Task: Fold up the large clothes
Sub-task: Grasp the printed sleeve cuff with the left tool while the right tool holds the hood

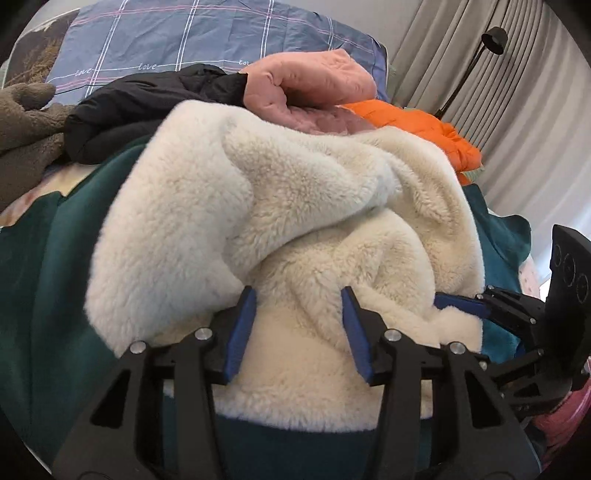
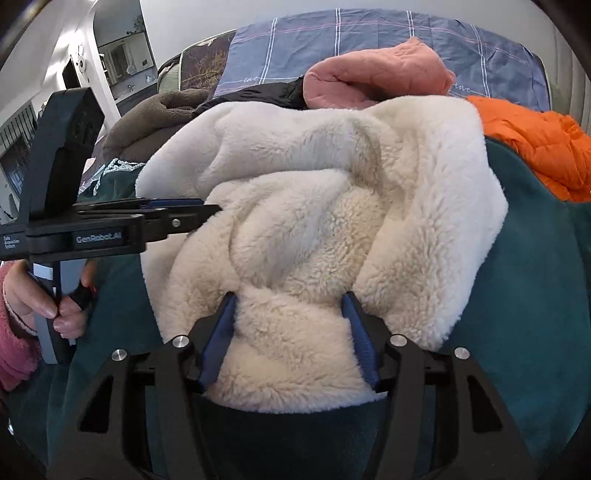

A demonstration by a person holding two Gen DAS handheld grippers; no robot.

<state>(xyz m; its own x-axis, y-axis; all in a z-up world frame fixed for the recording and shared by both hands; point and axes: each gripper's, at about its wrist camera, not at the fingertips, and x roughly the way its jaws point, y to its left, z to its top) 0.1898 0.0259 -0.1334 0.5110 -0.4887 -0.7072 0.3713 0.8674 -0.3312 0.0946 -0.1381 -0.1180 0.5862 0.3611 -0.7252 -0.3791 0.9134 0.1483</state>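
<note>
On the bed, the cream fleece garment (image 1: 280,206) is bunched over its teal shell, directly ahead of both claws. The left gripper (image 1: 299,332) and right gripper (image 2: 290,336) stand side by side, 2 sets of jaws part-open, fleece bulging between, unclamped.

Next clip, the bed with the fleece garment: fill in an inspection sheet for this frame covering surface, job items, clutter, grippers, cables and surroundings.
Surface: bed with blue checked bedding.
Job's things: teal garment with cream fleece lining, bunched up, lining outward.
Clutter: pink quilted jacket, orange puffer, black jacket, brown fleece piled behind.
Grippers: left gripper and right gripper both have fleece between their fingers; whether the pads press on it cannot be told.
Cables: nothing seen.
Surroundings: grey curtain, black floor lamp, a hand on the left gripper's handle.
</note>
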